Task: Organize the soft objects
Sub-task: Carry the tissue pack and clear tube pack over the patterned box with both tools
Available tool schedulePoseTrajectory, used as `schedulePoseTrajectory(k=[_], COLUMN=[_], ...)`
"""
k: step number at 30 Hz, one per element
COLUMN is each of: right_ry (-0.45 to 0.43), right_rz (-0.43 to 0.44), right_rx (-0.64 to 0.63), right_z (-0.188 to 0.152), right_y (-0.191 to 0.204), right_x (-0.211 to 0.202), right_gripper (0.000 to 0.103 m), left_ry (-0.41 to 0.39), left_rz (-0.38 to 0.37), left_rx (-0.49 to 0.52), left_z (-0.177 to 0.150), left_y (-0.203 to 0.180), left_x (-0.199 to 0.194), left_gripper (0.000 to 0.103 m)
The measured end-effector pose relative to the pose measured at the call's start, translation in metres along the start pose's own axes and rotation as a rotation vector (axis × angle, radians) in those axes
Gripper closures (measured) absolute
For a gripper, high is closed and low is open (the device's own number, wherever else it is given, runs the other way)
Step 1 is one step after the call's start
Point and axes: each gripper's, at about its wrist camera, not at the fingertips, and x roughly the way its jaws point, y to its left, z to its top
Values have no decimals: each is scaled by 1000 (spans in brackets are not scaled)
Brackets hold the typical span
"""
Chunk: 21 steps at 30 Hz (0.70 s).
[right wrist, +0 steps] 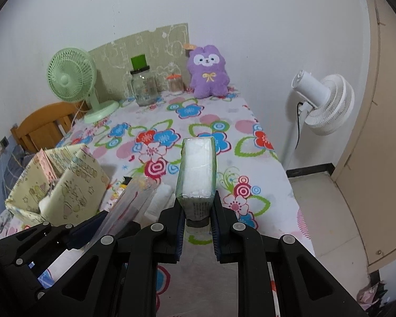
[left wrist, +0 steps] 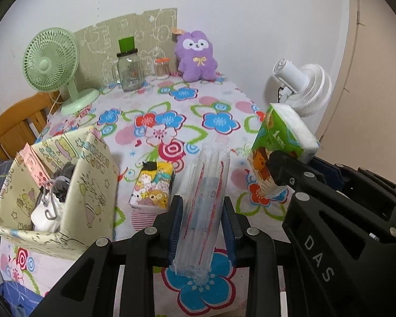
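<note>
A clear plastic packet [left wrist: 204, 206] with red lines inside is clamped between the fingers of the left gripper [left wrist: 202, 227] and is held tilted above the flowered tablecloth [left wrist: 219, 121]. A green tissue pack [right wrist: 196, 174] is pinched at its lower end by the right gripper [right wrist: 198, 224] and is held upright over the table. To the left, a cream storage box [left wrist: 92, 185] is set on the cloth, with white and grey items seen inside. A cartoon-printed tissue pack [left wrist: 153, 185] is laid just beside the box. A purple plush toy [left wrist: 196, 56], a glass jar [left wrist: 129, 70] and a green fan [left wrist: 51, 60] are ranged along the far edge by the wall.
</note>
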Motion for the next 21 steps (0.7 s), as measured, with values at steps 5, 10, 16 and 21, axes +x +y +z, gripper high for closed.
schedulePoseTrajectory(k=[5,10,16,21], right_ry=[-29,-58,-87,-102], right_rz=[-4,-5,-3,-6], right_rx=[-4,-10,-23,-28], right_z=[9,16,23,29], right_y=[6,14,24,33], right_x=[-14,-28,-41,-50], right_gripper=[82,82,82,82], left_ry=[-30,-47,-76,-95], left_rz=[1,9,8,1], left_rx=[2,6,12,12], left_z=[7,12,18,20], left_y=[1,6,14,22], left_x=[-16,-28,-41,-52], left_gripper=[74,74,74,74])
